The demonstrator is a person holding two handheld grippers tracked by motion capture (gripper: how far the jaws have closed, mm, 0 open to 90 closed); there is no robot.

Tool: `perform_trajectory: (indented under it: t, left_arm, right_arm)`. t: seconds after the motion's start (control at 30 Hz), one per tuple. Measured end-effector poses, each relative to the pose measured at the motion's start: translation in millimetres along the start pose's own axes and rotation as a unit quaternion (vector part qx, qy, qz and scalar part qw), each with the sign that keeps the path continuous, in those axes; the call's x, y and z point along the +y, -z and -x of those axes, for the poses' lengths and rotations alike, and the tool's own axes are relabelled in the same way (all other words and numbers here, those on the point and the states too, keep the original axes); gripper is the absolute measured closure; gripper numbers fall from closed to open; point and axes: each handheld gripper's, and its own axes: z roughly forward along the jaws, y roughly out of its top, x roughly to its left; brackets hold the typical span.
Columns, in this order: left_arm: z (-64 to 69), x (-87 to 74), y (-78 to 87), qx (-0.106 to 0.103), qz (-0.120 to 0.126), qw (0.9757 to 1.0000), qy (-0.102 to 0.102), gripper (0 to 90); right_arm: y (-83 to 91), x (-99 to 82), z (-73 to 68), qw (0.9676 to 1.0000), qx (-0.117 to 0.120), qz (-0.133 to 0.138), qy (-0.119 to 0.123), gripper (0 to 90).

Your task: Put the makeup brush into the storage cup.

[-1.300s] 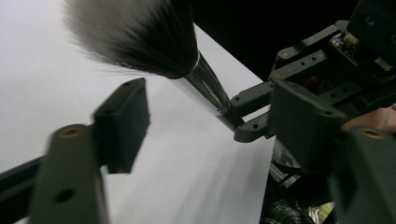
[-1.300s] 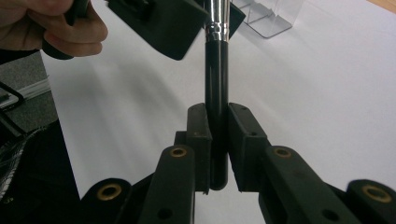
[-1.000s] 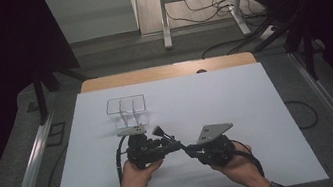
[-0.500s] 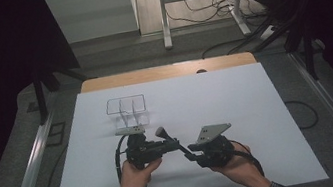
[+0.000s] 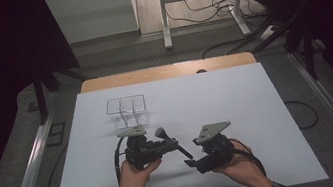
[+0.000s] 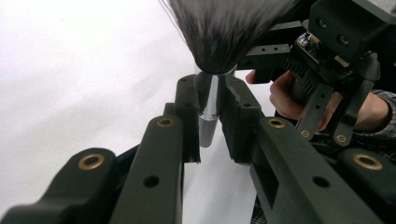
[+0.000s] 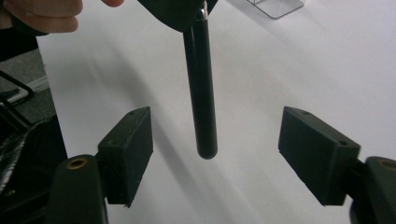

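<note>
Makeup brush [image 5: 172, 141] held above the white surface [image 5: 236, 97], silver ferrule clenched in the left claw [image 6: 208, 116], black handle hanging free between the just-opening jaws of the released right claw [image 7: 215, 154], clear organizer [image 5: 128, 110] well behind.

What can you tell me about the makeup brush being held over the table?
The makeup brush has a dense dark bristle head, a shiny silver ferrule and a slim, glossy black handle with a rounded end. The left tongs clamp it at the ferrule, holding it above the white table. Its handle points toward the right tongs, whose jaws have just been opening and stand apart on either side without touching it.
</note>
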Motion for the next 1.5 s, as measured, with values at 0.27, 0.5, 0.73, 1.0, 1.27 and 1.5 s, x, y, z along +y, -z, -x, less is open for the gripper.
perform_trajectory:
  t: [0.27,0.5,0.73,1.0,1.27,1.5]
  left_arm:
    - [-0.3,0.2,3.7,0.018,-0.001,0.9998,-0.011,77.3]
    - [-1.0,0.4,9.0,0.029,-0.005,0.9994,-0.018,77.3]
    - [-2.2,0.7,15.7,0.043,-0.003,0.9988,-0.024,77.2]
    - [-5.2,0.7,27.8,0.065,0.004,0.9975,-0.027,77.2]
    - [-7.2,0.5,34.9,0.072,0.007,0.9969,-0.031,77.2]
    - [-10.3,0.4,41.8,0.080,0.012,0.9962,-0.031,77.2]
  right_arm:
    - [2.7,-3.5,3.3,0.9999,0.006,0.004,-0.013,20.3]
    - [4.8,-7.6,4.5,0.9998,0.006,0.003,-0.017,18.6]
    - [5.6,-10.6,5.2,0.9998,0.006,-0.002,-0.021,16.1]
    - [8.4,-14.1,8.6,0.9993,-0.006,0.000,-0.036,10.5]
    - [11.5,-20.7,9.8,0.9989,0.000,-0.004,-0.047,7.0]
    - [14.2,-25.9,9.2,0.9989,0.001,-0.009,-0.046,3.8]
